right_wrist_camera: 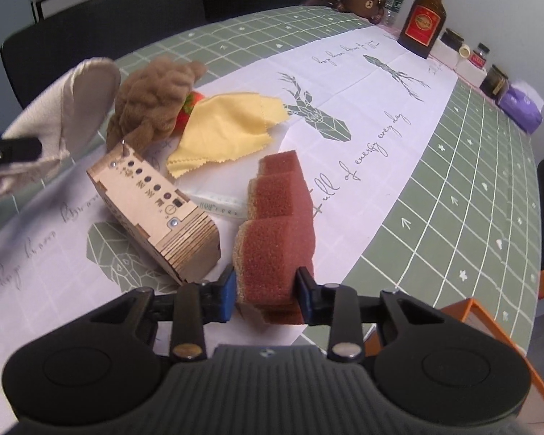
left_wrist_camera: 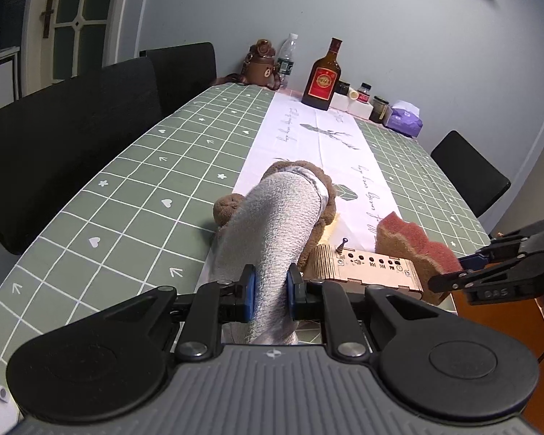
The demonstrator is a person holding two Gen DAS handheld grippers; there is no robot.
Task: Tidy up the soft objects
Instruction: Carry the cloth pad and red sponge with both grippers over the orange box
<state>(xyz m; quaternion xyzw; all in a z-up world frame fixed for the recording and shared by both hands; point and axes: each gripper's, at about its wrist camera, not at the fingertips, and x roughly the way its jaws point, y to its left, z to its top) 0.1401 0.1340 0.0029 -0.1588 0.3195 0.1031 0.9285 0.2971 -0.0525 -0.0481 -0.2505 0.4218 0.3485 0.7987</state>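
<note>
Right wrist view showed the right gripper point(right_wrist_camera: 265, 291) pinching a red sponge point(right_wrist_camera: 277, 224) near an orange box point(right_wrist_camera: 504, 337), contents unseen. Left gripper point(left_wrist_camera: 270, 291) clamped a grey sock point(left_wrist_camera: 277, 224) over the green checked tablecloth point(left_wrist_camera: 127, 181).

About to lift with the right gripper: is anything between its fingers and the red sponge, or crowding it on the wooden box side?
Nothing visible stands between them. The right gripper has both blue pads against the sides of the red sponge. The wooden box lies just beside the sponge, close to the left pad, with a narrow gap between them.
</note>
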